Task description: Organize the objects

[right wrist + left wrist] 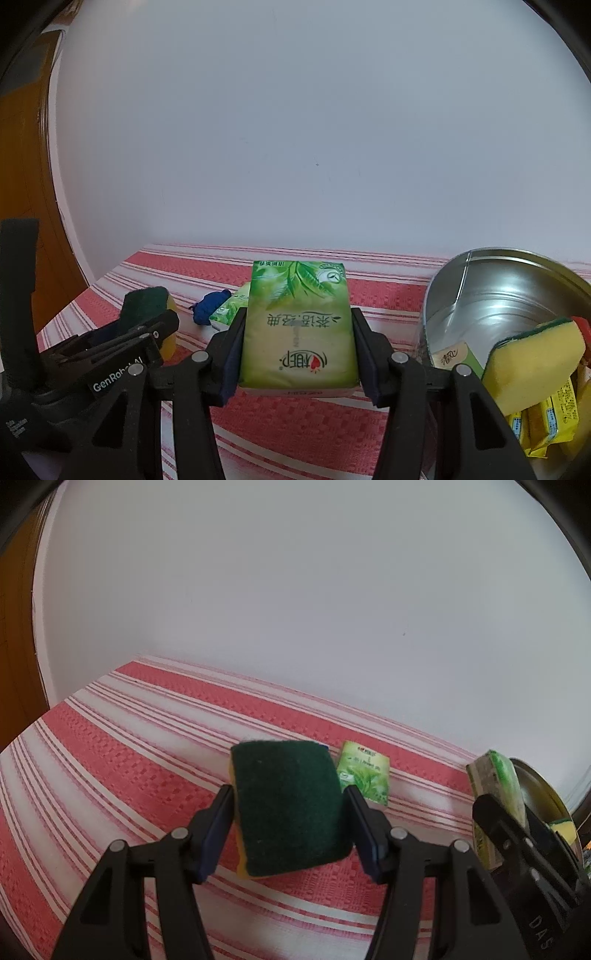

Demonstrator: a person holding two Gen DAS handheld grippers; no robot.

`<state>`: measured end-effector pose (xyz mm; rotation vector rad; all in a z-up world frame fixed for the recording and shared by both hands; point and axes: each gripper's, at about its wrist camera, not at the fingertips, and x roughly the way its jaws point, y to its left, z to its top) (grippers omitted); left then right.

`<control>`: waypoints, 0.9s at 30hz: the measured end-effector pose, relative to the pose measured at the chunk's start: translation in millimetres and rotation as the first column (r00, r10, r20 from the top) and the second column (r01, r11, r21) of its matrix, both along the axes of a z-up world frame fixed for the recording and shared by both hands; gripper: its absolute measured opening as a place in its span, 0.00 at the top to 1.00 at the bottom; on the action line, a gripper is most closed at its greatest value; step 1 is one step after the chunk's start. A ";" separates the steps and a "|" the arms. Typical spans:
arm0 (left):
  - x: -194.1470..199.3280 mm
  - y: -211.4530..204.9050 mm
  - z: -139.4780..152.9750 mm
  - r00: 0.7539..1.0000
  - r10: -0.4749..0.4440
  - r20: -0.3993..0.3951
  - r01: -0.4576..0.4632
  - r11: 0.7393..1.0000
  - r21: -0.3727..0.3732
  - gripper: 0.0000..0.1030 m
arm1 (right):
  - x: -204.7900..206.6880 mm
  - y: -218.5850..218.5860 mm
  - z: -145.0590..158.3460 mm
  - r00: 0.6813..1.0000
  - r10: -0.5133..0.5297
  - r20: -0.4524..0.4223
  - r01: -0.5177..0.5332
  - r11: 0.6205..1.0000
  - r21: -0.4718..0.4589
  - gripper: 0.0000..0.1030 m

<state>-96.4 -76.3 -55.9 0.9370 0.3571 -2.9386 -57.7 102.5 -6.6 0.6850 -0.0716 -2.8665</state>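
My left gripper [288, 794] is shut on a green-and-yellow scouring sponge [288, 805] and holds it above the red-striped cloth [129, 746]. My right gripper [297, 321] is shut on a green tissue pack [299, 332], held just left of a round metal tin [491, 295]. The tin holds another sponge [535, 358], a green pack [458, 360] and yellow packets [550, 410]. A second green tissue pack [365, 771] lies flat on the cloth behind the left gripper. A blue bundle [210, 308] lies beside it. In the left wrist view the right gripper [506, 812] and its pack [495, 782] show at the right.
A white wall [295, 590] stands right behind the table. A wooden door or cabinet [14, 646] is at the far left. In the right wrist view the left gripper [147, 325] with its sponge sits at the left.
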 end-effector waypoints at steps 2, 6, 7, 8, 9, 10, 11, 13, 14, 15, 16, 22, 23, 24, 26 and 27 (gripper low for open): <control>1.3 -1.6 0.3 1.000 0.001 -0.006 -0.001 1.000 0.004 0.42 | 3.3 1.2 1.1 1.000 0.000 -0.008 0.000 1.000 0.004 0.47; 3.6 -6.0 -0.1 1.000 -0.004 -0.016 0.004 1.000 0.015 0.42 | 9.8 7.0 2.4 1.000 -0.007 -0.012 0.007 1.000 -0.001 0.47; 6.6 -4.4 0.4 1.000 -0.006 -0.024 0.007 1.000 0.016 0.42 | 12.2 10.9 2.8 1.000 -0.009 -0.013 0.009 1.000 -0.003 0.47; 8.2 -4.2 1.0 0.999 -0.011 -0.032 0.011 1.000 0.016 0.42 | 13.4 11.7 2.1 1.000 -0.012 -0.015 0.012 1.000 -0.005 0.47; 10.2 -3.5 1.9 0.999 -0.017 -0.042 0.018 1.000 0.013 0.42 | 14.3 10.4 0.7 1.000 -0.014 -0.016 0.014 1.000 -0.006 0.47; 10.5 -3.5 2.3 0.998 -0.025 -0.049 0.026 1.000 0.012 0.42 | 15.2 10.0 0.2 1.000 -0.016 -0.017 0.016 1.000 -0.006 0.47; 11.9 -3.7 3.0 0.998 -0.032 -0.056 0.033 0.999 0.012 0.42 | 16.6 11.0 0.1 1.000 -0.016 -0.017 0.016 1.000 -0.005 0.47; 14.9 -2.4 4.6 0.996 -0.045 -0.073 0.046 0.999 0.012 0.42 | 18.7 11.3 0.0 1.000 -0.017 -0.019 0.017 1.000 -0.003 0.47; 16.4 -2.6 5.6 0.995 -0.051 -0.081 0.052 0.999 0.014 0.42 | 20.5 12.2 0.0 1.000 -0.018 -0.023 0.018 1.000 -0.001 0.47; 17.9 -2.4 6.0 0.995 -0.057 -0.088 0.058 0.998 0.014 0.42 | 22.4 12.6 0.0 0.999 -0.020 -0.026 0.020 1.000 0.001 0.47; 19.6 -2.1 6.5 0.994 -0.061 -0.095 0.062 0.998 0.015 0.42 | 24.7 14.9 -0.2 0.999 -0.019 -0.027 0.019 1.000 0.003 0.47; 28.1 0.6 10.0 0.990 -0.063 -0.126 0.064 0.998 0.002 0.42 | 33.4 19.3 -0.4 0.999 -0.022 -0.038 0.022 1.000 0.016 0.47; 29.4 1.2 10.4 0.990 -0.062 -0.129 0.062 0.998 -0.003 0.42 | 35.0 21.0 -0.2 0.999 -0.022 -0.039 0.023 1.000 0.017 0.47; 30.8 1.7 10.9 0.989 -0.061 -0.133 0.061 0.998 -0.007 0.42 | 36.8 21.7 0.5 0.999 -0.023 -0.041 0.024 1.000 0.018 0.47; 33.3 2.8 11.7 0.988 -0.059 -0.140 0.057 0.998 -0.016 0.42 | 37.0 18.4 -2.3 0.999 -0.026 -0.044 0.027 0.999 0.018 0.47; 35.5 3.5 12.3 0.987 -0.058 -0.147 0.055 0.998 -0.021 0.42 | 38.0 16.4 -2.8 0.998 -0.029 -0.046 0.030 0.999 0.018 0.47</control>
